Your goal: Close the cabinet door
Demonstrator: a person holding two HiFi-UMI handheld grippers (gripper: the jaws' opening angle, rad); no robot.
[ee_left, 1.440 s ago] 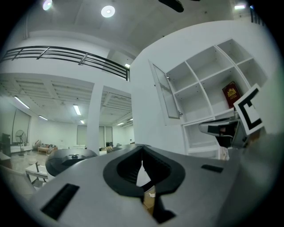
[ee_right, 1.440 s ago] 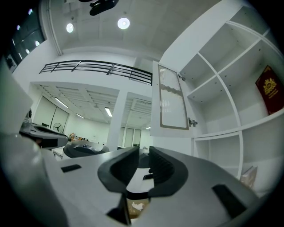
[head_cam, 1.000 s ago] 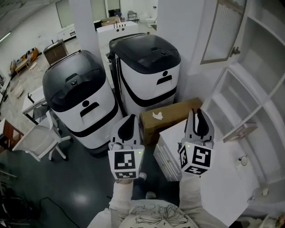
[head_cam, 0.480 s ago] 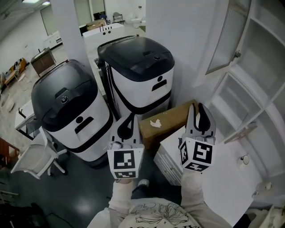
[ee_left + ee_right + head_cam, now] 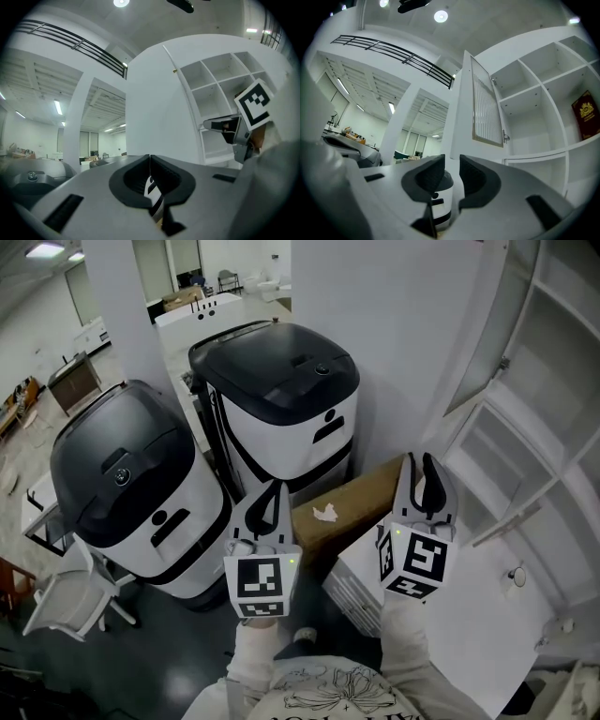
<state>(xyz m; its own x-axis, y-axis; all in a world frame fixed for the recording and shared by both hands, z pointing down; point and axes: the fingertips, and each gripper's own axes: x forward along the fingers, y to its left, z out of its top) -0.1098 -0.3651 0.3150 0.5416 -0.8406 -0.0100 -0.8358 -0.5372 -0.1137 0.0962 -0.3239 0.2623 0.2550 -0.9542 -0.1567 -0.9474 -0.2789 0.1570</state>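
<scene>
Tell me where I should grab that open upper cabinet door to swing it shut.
Grip the small knob low on the cabinet door's right edge, which is probably its free edge. Come up from below with the right gripper, whose fingers are slightly apart. The door stands swung out from the shelves, and the knob is its only protruding part.

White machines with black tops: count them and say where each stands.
2. One machine stands at the left, near the chair; the other machine is beside it, behind the cardboard box. Others may be hidden.
</scene>
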